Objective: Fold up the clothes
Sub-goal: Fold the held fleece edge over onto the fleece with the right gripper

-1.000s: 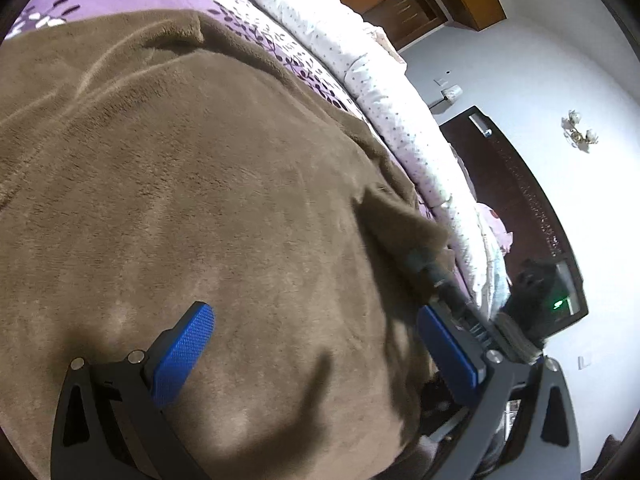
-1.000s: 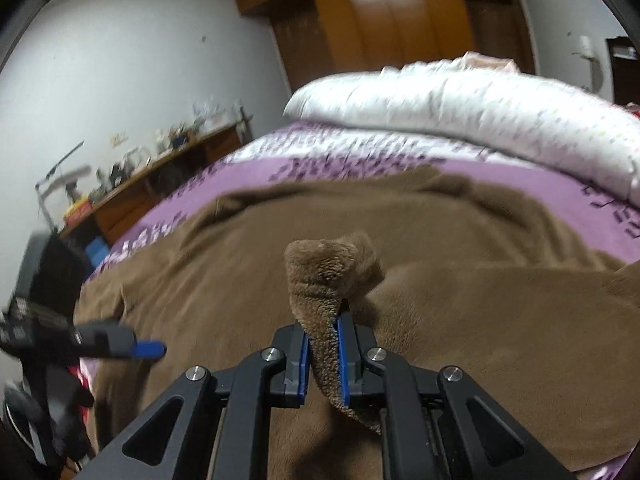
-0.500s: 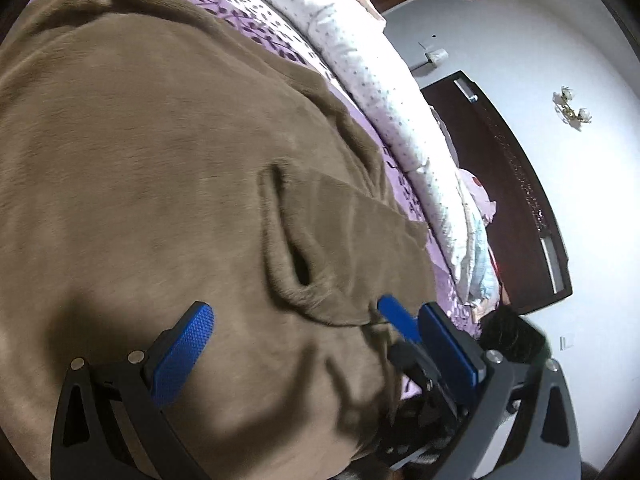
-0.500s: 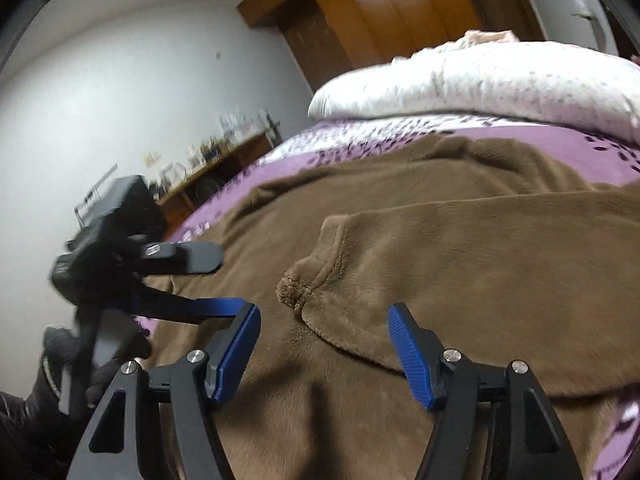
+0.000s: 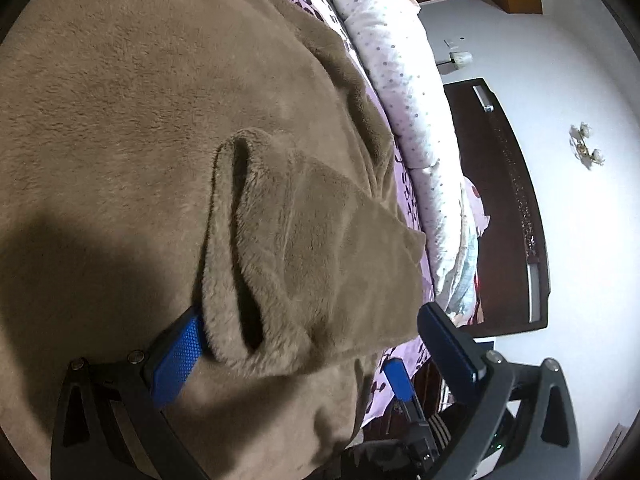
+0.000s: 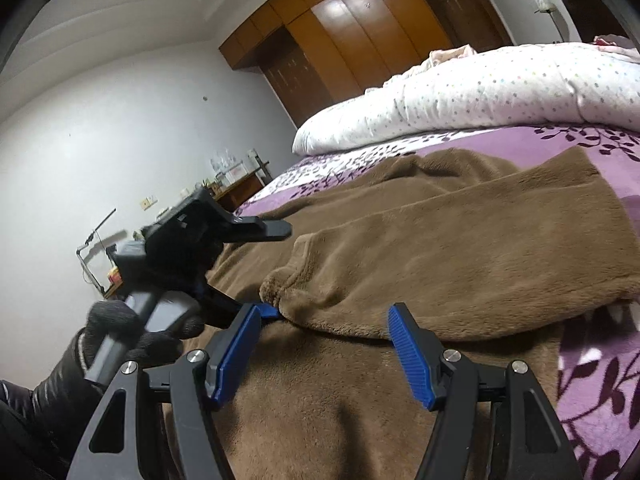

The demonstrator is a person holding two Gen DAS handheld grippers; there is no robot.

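Both claws are spread wide, gripping nothing. The left claw (image 5: pixel 308 344) straddles the folded sleeve (image 5: pixel 304 240) of the brown fleece garment (image 6: pixel 460 240). The right claw (image 6: pixel 324 356), at lower centre, faces the sleeve's cuff on the bed (image 6: pixel 592 360).

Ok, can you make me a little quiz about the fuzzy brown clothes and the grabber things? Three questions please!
1. True or false: the right gripper is squeezing the brown fleece garment.
2. What lies folded across the top of the garment? A) a sleeve B) a towel C) a sock
3. Fill in: the garment lies on a bedsheet that is purple with dark ____ printed on it.

Key
1. False. Both blue fingers stand wide apart, with nothing between them.
2. A. Its cuff sits by the left gripper, which is open too.
3. Leaves.
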